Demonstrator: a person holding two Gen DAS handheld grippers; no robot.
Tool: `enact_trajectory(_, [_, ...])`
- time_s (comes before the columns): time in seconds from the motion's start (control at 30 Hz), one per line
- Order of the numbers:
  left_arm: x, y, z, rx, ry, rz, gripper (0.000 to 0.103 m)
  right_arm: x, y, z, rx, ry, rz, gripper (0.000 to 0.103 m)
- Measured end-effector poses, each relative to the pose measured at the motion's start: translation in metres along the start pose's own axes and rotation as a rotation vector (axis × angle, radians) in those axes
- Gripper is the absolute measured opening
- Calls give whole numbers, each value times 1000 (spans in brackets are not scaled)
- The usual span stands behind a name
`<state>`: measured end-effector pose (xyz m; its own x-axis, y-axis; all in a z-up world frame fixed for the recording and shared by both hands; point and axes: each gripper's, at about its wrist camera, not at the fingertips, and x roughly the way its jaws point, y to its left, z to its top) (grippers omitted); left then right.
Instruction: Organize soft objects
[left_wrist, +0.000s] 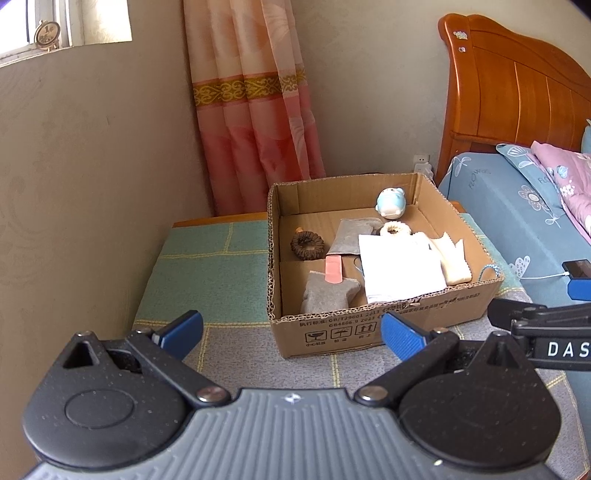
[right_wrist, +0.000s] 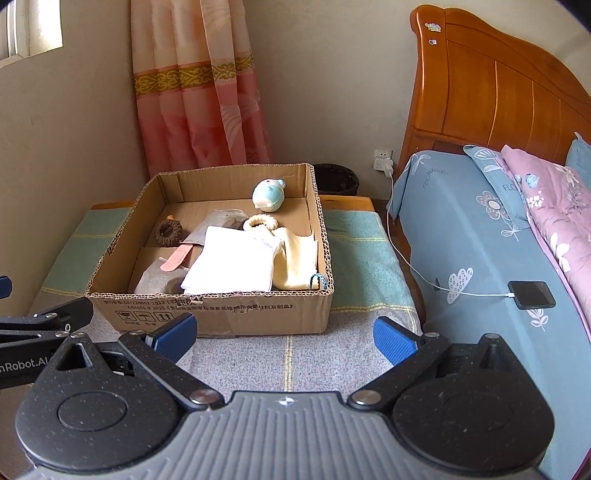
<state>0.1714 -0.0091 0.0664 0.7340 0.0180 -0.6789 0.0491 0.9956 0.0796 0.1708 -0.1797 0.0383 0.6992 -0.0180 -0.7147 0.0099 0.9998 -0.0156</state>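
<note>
Both empty and spread wide: left hand-held gripper (left_wrist: 291, 334) and right hand-held gripper (right_wrist: 284, 338), hovering just short of the cardboard box (left_wrist: 376, 325) on the surface. Soft stuff all inside the box: white folded cloth (right_wrist: 232, 264) near the front wall, grey sock (left_wrist: 328, 291) front-left. Straight ahead and down; probably right arm closer to the cloth.

We see soft daylight from the window (left_wrist: 66, 26) at far left, gentle shadows, sharp focus throughout, strong fisheye bending and dark corners at the edges.
</note>
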Motion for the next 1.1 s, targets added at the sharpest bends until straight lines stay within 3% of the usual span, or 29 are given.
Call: enact_trajectory(1.1, [-6,-3,1,1,-6,8,102,-9,0,-3,7,-13,0,103])
